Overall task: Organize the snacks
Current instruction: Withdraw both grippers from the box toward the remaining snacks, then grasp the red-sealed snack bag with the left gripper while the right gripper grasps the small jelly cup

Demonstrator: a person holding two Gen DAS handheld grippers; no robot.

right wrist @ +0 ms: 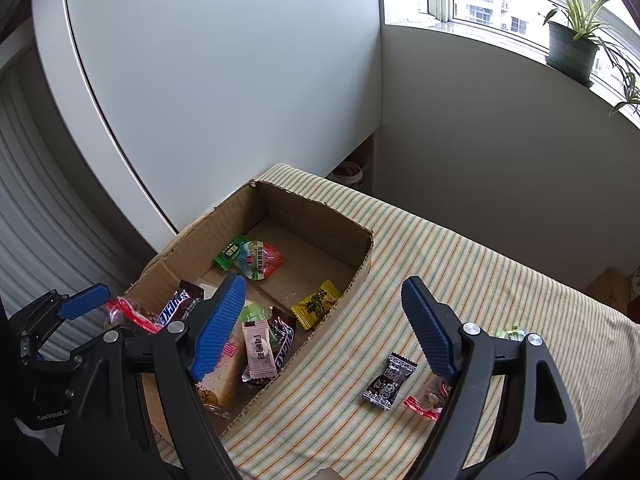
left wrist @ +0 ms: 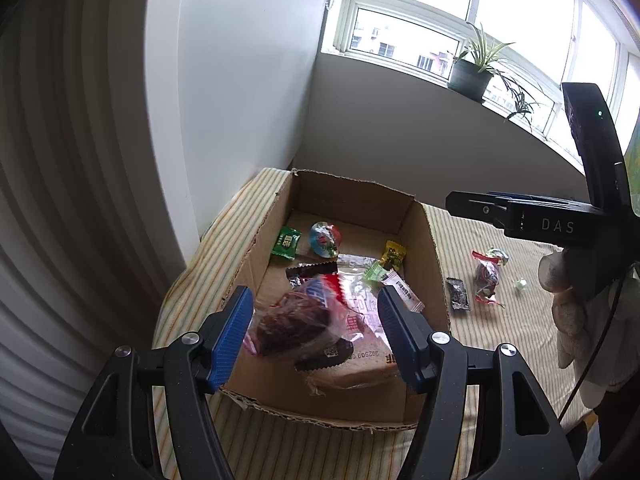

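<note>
An open-topped brown corrugated cardboard box [right wrist: 362,268] sits on a desk draped in a cream cloth with thin green and orange stripes [right wrist: 460,264], and most of the snacks are already inside it: a small green sachet [right wrist: 229,255], a round clear jelly cup with a red and blue lid [right wrist: 260,264], a yellow crinkled packet [right wrist: 318,304], a pale pink sachet [right wrist: 259,350], dark chocolate bars, and a clear bag of dark brown dried fruit [left wrist: 294,322] lying on a wrapped slab of pale cake.

Still out on the cloth, to the right of the box, lie a small black-and-white patterned sweet wrapper [right wrist: 389,382], a clear twist-ended packet with red trim [right wrist: 426,400], and a little pale green sweet [left wrist: 521,284].

The left gripper [left wrist: 316,332] hangs above the near end of the box with its blue ribbed pads spread wide; the fruit bag lies below the gap and nothing looks pinched. The right gripper [right wrist: 324,326] is likewise spread and empty, straddling the box's right wall, with the black wrapper just beside its right pad.

These loose pieces look featherlight and soft, so weight is no concern; slip is. The film looks glossy and the packets lie flat on yielding fabric. I would take the black wrapper across its plump middle rather than by a crimped end. The twist-ended packet seems lumpy and would probably seat better gripped around its bulge. The tiny green sweet is likely the fiddliest, needing a well-centred pinch.
</note>
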